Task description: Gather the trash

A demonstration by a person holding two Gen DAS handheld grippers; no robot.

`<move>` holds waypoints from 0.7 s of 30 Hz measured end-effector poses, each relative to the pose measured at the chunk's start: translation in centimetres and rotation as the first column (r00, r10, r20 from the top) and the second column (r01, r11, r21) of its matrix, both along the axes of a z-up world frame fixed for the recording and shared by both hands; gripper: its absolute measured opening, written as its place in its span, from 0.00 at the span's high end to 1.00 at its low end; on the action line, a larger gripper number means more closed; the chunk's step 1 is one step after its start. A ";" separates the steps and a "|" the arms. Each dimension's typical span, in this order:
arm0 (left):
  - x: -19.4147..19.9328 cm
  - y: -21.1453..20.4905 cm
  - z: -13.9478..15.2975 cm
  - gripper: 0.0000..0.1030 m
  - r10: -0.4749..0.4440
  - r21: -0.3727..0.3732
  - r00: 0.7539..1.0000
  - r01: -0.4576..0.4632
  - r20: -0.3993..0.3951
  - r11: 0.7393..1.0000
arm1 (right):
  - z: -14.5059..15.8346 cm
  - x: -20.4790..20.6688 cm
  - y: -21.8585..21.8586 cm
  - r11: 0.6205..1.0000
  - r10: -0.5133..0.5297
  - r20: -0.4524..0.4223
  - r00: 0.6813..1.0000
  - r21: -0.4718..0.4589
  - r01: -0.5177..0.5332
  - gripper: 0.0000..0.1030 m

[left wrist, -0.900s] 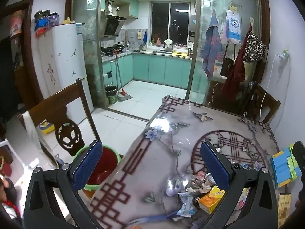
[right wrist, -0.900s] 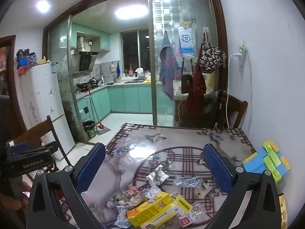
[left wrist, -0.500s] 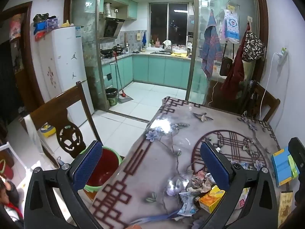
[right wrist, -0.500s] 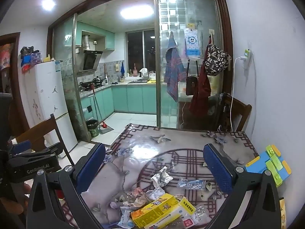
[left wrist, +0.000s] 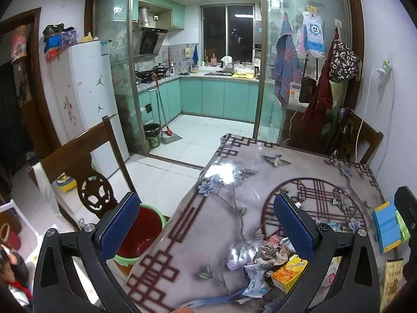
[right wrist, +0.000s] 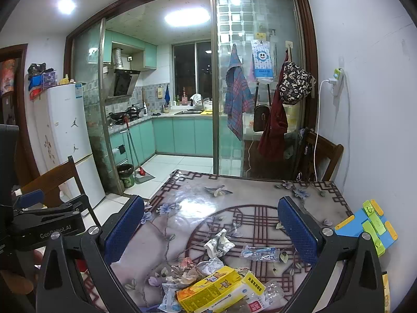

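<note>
A heap of trash lies on the patterned table (right wrist: pixel 187 208): a yellow-orange carton (right wrist: pixel 208 288), crumpled wrappers (right wrist: pixel 192 267), a squeezed white tube (right wrist: pixel 217 244) and a clear plastic packet (right wrist: pixel 260 253). The carton (left wrist: pixel 289 268) and wrappers (left wrist: pixel 273 250) also show in the left wrist view. My right gripper (right wrist: pixel 211 232) is open and empty above the heap. My left gripper (left wrist: pixel 206 229) is open and empty over the table's left edge. A red bucket with a green rim (left wrist: pixel 138 237) stands on the floor left of the table.
A blue and green plastic holder (right wrist: pixel 367 224) lies at the table's right edge by the wall. A wooden chair (left wrist: pixel 86 167) stands beside the bucket, another chair (right wrist: pixel 320 154) at the far right corner. A fridge (left wrist: pixel 86 104) and the kitchen lie beyond.
Both grippers have shifted slightly; the view has risen a little and the trash sits lower in the frames. Both stay open and empty.
</note>
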State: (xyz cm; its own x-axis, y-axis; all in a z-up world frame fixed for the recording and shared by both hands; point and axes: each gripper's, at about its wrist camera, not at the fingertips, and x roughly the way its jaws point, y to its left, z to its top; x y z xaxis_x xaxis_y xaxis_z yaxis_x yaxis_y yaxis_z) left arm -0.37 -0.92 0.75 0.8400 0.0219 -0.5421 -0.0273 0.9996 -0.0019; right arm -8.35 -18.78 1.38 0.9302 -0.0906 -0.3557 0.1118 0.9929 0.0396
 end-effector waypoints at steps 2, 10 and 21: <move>0.0 -0.1 0.1 0.00 0.000 0.004 1.000 0.000 0.001 1.000 | 0.0 0.0 0.0 1.000 0.000 -0.001 1.000 0.000 0.000 0.00; 0.1 -0.3 0.3 0.00 0.000 0.008 1.000 0.000 0.011 1.000 | 0.3 0.0 -0.1 1.000 -0.003 0.005 1.000 0.004 0.003 0.00; 0.1 -0.6 0.2 0.00 0.000 0.018 1.000 0.000 0.013 1.000 | 0.3 0.0 -0.3 1.000 -0.006 0.004 1.000 0.006 0.005 0.00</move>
